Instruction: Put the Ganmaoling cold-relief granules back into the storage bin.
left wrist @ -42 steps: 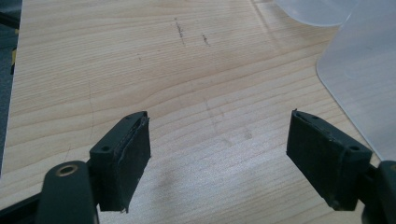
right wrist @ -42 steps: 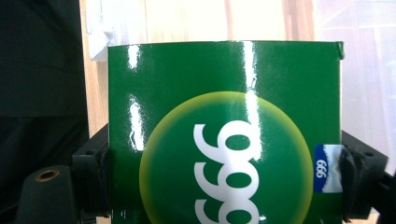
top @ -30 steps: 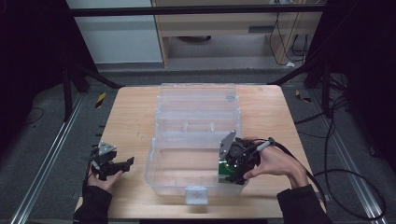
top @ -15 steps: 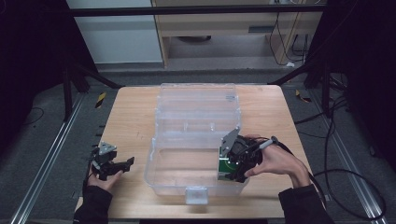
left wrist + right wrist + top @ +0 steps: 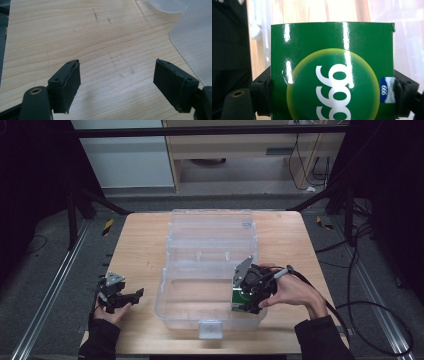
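Note:
A clear plastic storage box stands open in the middle of the wooden table, its lid laid back on the far side. My right gripper is shut on a green box with a yellow-green circle and white "999" print. It holds that green box down inside the near right corner of the bin. My left gripper rests low near the table's front left, open, with bare wood between its fingers. The bin's clear corner shows at the right of the left gripper view.
The wooden table has bare room left of the bin and behind it. A latch tab juts from the bin's near wall. Dark floor, metal rails and cables surround the table.
My right gripper has lowered the green box a little deeper and nearer into the bin's right corner. The left gripper has stayed still.

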Demonstrator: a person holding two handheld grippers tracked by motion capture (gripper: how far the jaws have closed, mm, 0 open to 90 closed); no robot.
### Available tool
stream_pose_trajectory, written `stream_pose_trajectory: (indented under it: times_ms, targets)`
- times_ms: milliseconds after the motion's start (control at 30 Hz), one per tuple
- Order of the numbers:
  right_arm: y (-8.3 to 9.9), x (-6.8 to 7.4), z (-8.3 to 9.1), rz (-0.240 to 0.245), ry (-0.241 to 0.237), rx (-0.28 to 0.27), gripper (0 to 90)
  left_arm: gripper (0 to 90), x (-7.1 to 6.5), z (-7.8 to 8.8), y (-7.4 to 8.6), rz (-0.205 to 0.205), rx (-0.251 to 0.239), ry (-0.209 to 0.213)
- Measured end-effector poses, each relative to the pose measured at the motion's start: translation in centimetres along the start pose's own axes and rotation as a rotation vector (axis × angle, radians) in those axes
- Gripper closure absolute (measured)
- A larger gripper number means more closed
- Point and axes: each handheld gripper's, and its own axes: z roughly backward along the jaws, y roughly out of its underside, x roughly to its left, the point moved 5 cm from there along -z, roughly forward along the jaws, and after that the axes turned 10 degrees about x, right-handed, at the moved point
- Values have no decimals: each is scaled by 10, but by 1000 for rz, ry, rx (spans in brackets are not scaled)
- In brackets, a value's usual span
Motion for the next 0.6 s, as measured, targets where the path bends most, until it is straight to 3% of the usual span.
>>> stream_pose_trajectory:
  times_ms: [233,367,600]
  targets:
    - [4,0,-19,0,-39,12,160,212,0,0,0,0,1,0]
    - [4,2,-24,19,-38,36,158,212,0,0,0,-1,0,0]
    - [6,3,-31,10,-57,45,154,212,0,0,0,-1,0,0]
